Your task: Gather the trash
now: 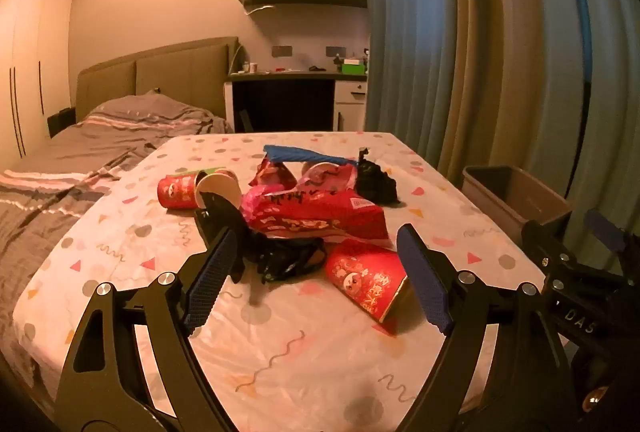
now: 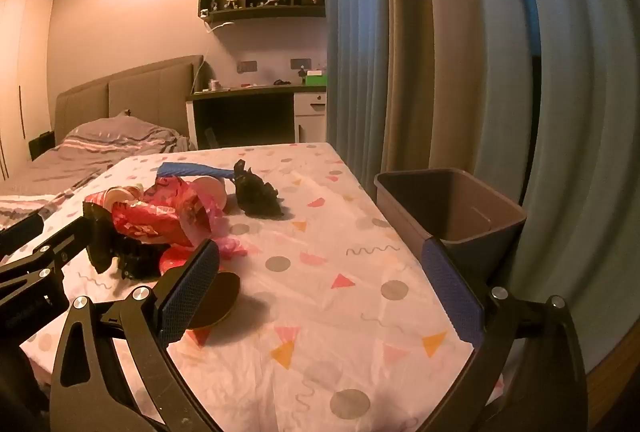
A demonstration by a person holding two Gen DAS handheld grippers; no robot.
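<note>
Hovering wide and empty, the left claw (image 1: 316,280) faces a red cup (image 1: 366,282) lying on its side just ahead, with wrappers (image 1: 316,212) and black scraps (image 1: 290,258) heaped beyond on the surface (image 1: 280,352). Equally wide and empty, the right claw (image 2: 320,288) has the bin (image 2: 452,208) ahead to its right. Best approach: straddle the cup's body, close gently.

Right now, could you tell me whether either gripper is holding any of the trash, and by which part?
Nothing is held. The left gripper stands open over the trash pile, and the right gripper stands open over bare tablecloth.
</note>
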